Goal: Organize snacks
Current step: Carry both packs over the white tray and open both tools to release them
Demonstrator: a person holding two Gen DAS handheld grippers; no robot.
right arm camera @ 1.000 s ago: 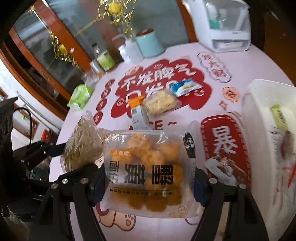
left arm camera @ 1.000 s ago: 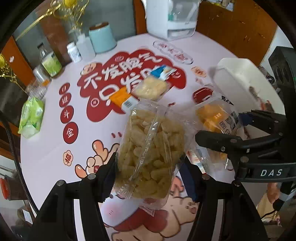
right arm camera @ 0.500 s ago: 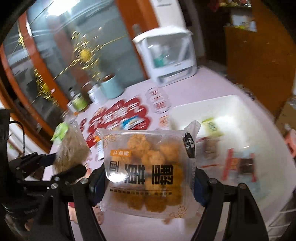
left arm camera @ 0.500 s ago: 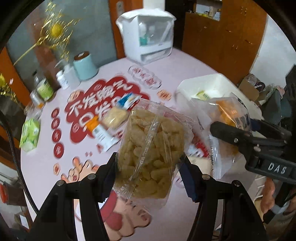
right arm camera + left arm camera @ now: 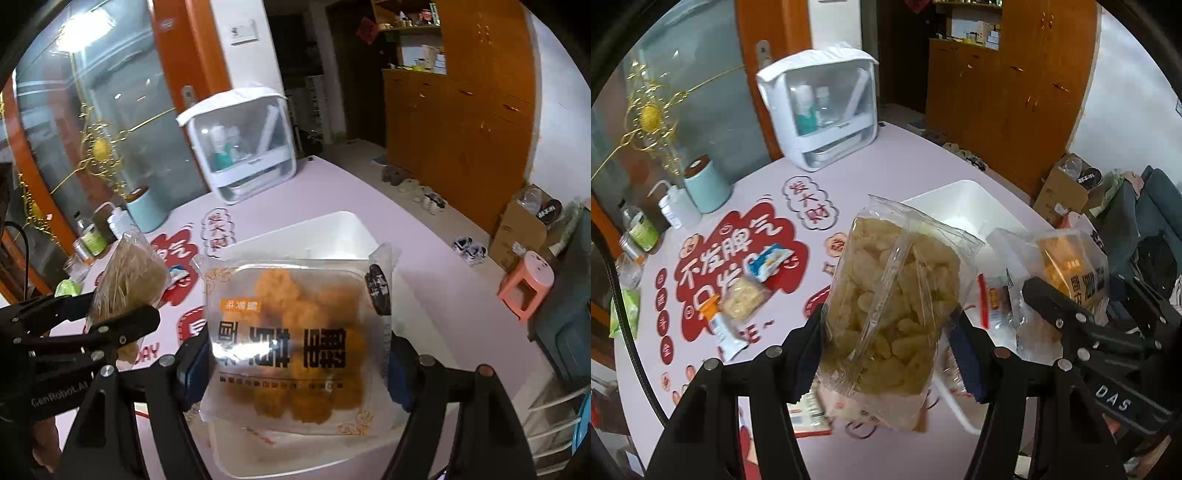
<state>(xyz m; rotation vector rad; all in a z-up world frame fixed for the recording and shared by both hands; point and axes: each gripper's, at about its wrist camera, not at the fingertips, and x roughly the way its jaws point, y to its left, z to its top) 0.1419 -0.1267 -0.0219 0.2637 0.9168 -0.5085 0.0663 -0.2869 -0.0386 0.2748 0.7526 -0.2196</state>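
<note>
My left gripper (image 5: 890, 332) is shut on a clear bag of pale puffed snacks (image 5: 894, 288), held upright above the pink table just left of the white bin (image 5: 964, 210). My right gripper (image 5: 299, 354) is shut on a clear pack of orange fried balls (image 5: 295, 325) with black print, and it hangs over the white bin (image 5: 314, 236). In the left wrist view that pack (image 5: 1071, 266) and the right gripper (image 5: 1071, 321) show at the right. The right wrist view has the puffed-snack bag (image 5: 125, 273) at the left. A red-and-white packet (image 5: 990, 299) lies in the bin.
On the table's red print lie a cracker pack (image 5: 740, 302), a blue-white packet (image 5: 768, 260) and an orange-white packet (image 5: 720, 328). A white storage box (image 5: 827, 110), a teal canister (image 5: 705, 184) and bottles stand at the back. A pink stool (image 5: 524, 284) is on the floor.
Both grippers have risen and swung right with their packs, from over the printed middle of the table to the white bin. The grips are unchanged.
</note>
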